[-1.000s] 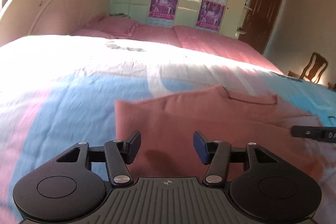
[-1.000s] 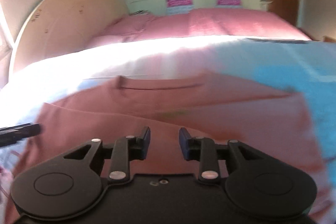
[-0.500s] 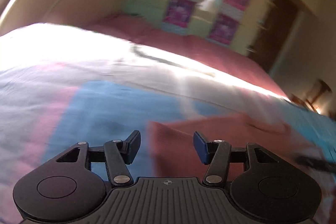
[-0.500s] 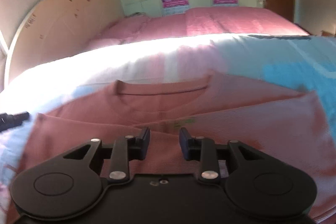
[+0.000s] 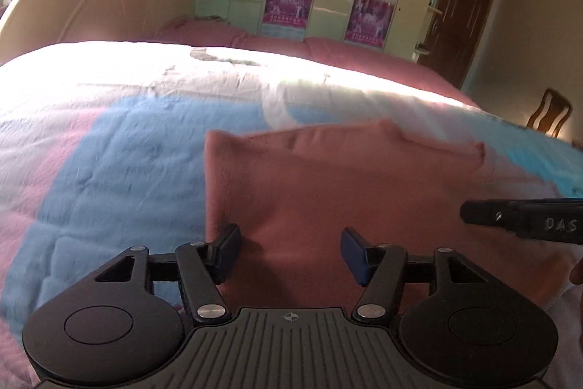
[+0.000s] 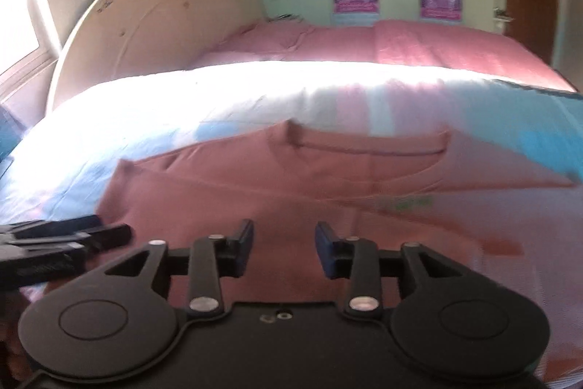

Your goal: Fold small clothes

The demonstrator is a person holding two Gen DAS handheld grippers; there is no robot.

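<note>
Step in hand, by my read: mid-fold on a small shirt, both tongs repositioning over the near hem for the next grab. Salmon-pink T-shirt (image 5: 328,185) is lying flat on the quilt (image 5: 109,148), neckline (image 6: 368,144) pointing to 12 o'clock in the R view, one side apparently already folded in, giving a straight vertical edge at approx 9 o'clock of the garment in the L view. L gripper (image 5: 291,252) is hovering over that edge w/ jaws moderately wide, having just been opening; nothing between them, cloth only below. R gripper (image 6: 284,248) is hanging over the lower body of the shirt, jaws narrower but parted, also just been opening, nothing pinched. Each tool is showing in the other's view, at 3 and 9 o'clock. Next move likely calls for dropping both tips onto the hem, pinching one layer each, lifting evenly toward 12 o'clock. Fabric: soft matte knit, ribbed collar, limp. Quilt: stitched, puffy, pastel blue/pink/white blocks.
</note>
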